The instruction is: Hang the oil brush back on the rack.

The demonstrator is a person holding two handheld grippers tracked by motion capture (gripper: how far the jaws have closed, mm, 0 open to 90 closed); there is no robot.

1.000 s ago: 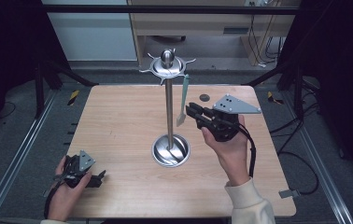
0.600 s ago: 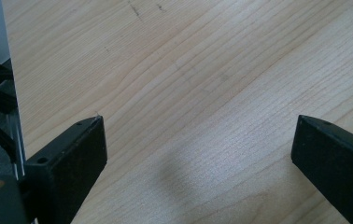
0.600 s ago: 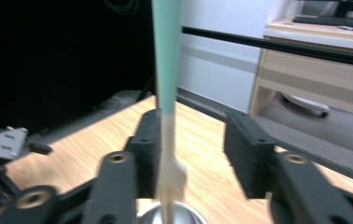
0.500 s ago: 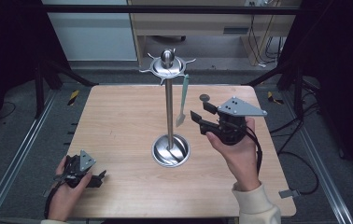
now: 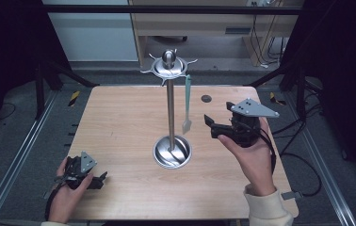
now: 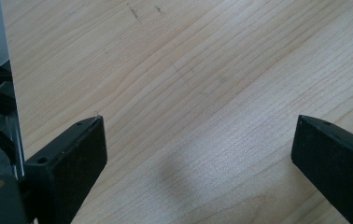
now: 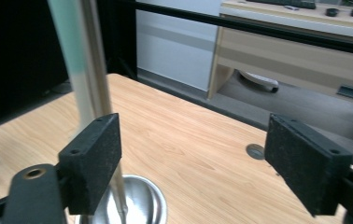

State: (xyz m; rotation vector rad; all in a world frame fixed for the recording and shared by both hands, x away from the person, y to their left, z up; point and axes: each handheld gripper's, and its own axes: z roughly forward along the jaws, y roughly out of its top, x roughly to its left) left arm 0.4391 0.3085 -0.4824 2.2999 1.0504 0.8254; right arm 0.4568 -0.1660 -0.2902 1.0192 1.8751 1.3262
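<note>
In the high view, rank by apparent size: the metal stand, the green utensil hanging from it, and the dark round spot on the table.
1. Metal stand, tallest by far.
2. Green utensil, hanging from the stand's top.
3. Dark round spot, smallest.

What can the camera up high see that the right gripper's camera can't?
The high view alone has the stand's hooked top, the person's hands and the left gripper. The right gripper view alone has a close look between the right gripper jaws, open with nothing between them. Both share the metal stand, the hanging green utensil and the table.
</note>
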